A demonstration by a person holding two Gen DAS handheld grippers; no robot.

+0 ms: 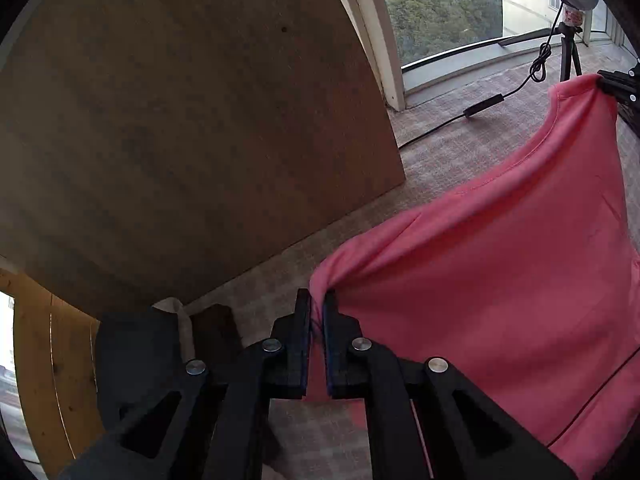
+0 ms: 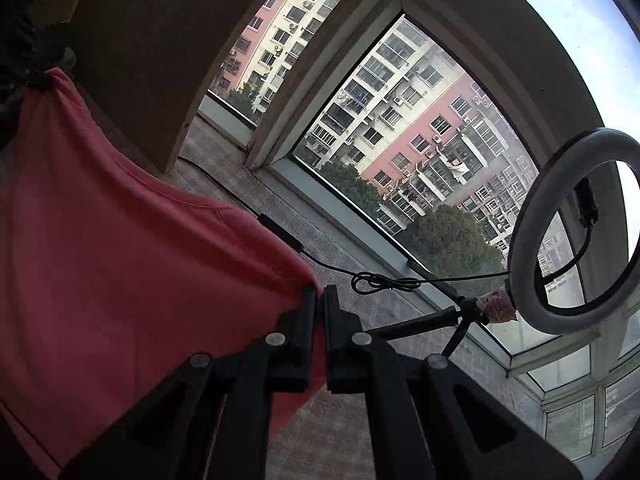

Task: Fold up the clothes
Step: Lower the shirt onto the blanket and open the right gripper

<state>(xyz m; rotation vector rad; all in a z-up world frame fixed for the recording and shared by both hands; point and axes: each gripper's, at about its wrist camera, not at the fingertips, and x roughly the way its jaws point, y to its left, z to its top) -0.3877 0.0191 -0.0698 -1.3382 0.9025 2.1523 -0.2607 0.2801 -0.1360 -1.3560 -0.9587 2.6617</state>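
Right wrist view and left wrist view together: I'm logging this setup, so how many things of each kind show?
Pink fabric garment: 1
Black two-finger grippers, left gripper and right gripper, both clamped on it: 2
White ring light on a black tripod: 1
Black cable on the carpet: 1
Brown board: 1
Total: 6

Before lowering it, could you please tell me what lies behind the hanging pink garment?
Behind the pink cotton garment show patterned grey carpet and a black cable; whatever it covers stays hidden.

Pink garment's [image 1: 500, 280] lower part beyond both pictures' bottom edges.
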